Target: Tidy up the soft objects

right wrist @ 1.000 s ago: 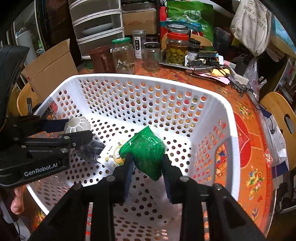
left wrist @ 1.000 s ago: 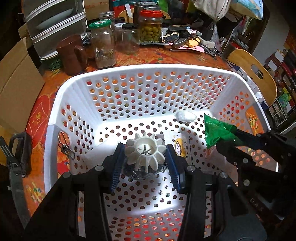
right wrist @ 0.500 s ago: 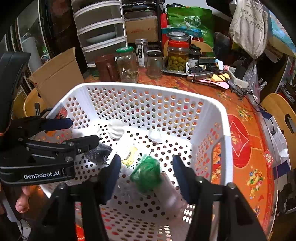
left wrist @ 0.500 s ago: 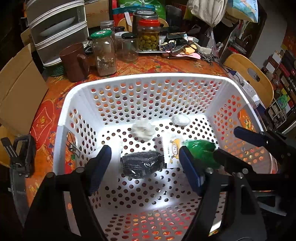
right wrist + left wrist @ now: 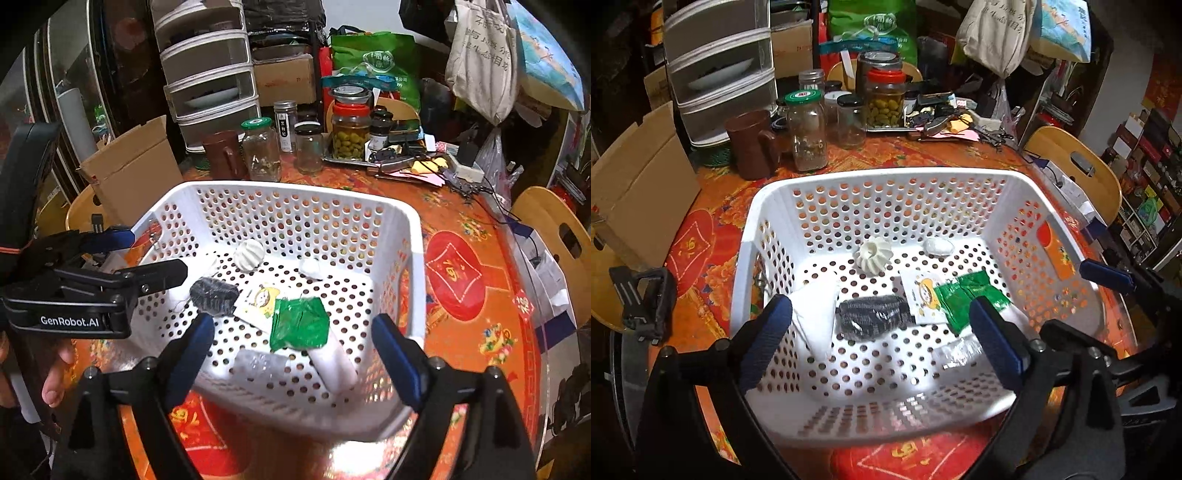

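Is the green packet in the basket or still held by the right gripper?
In the basket. The green packet lies flat on the white basket's floor, and the right gripper is open with nothing between its fingers.

In your white perforated basket lie a crumpled green packet overlapping a cartoon-printed white sachet, a black mesh bundle, and a ribbed white ball.

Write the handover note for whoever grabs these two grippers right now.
Left gripper: open, empty, above the basket's near side.
Right gripper: open, empty, likewise.
In the white basket: green packet, black bundle, ribbed white piece, cartoon sachet, small white lump, white cloth, white roll.
Done: these are in the basket.
Left: no further soft items are visible; check outside view.
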Tool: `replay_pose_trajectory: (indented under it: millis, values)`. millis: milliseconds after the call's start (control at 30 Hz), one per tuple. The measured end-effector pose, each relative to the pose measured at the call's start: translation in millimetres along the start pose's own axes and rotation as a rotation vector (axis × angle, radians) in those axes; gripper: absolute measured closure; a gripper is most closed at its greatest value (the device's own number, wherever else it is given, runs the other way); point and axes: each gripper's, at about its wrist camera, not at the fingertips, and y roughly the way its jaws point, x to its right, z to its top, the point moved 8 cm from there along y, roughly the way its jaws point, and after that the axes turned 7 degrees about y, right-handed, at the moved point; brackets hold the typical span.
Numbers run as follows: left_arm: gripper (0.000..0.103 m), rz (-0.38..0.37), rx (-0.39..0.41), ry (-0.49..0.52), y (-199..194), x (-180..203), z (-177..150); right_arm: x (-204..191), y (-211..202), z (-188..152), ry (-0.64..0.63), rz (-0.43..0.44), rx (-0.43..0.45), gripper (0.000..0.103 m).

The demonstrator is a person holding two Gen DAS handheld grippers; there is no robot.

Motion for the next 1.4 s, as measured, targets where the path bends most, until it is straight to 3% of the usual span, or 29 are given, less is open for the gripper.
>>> replay_pose_trajectory:
  millis: [133, 300, 400, 467, 600, 867, 1167, 1400]
  values:
    - [0.004, 0.017, 0.062, 0.005, -25.6, 3.3, -14.5, -0.2, -22.8, -13.9, 0.015, 0.017, 0.039, 0.011]
    - [0.000, 0.016, 0.197, -0.020, -78.4, 3.9, -46.5, -2.5, -66.9, -41.5, 0.053, 0.056, 0.152, 0.009]
    - [0.000, 0.005, 0.246, -0.031, -106.7, 7.1, -72.0, -3.1, -94.3, -63.6, 0.107, 0.093, 0.236, 0.001]
    - [0.000, 0.007, 0.265, -0.028, -119.8, 10.6, -90.3, -5.1, -107.8, -79.7, 0.127, 0.117, 0.279, 0.000]
    - [0.000, -0.015, 0.273, -0.026, -132.9, 20.2, -131.4, -10.0, -124.3, -115.0, 0.139, 0.080, 0.352, 0.000]
    - [0.000, 0.020, 0.244, -0.070, -129.5, 22.6, -206.1, -9.2, -107.2, -177.0, 0.163, 0.028, 0.297, 0.000]
    - [0.000, 0.018, 0.176, -0.065, -102.6, 34.0, -243.4, -18.7, -80.0, -220.2, 0.191, 0.044, 0.199, 0.000]
    - [0.000, 0.051, 0.160, -0.041, -104.1, 41.8, -261.0, -25.0, -90.9, -236.4, 0.164, 0.014, 0.196, 0.000]
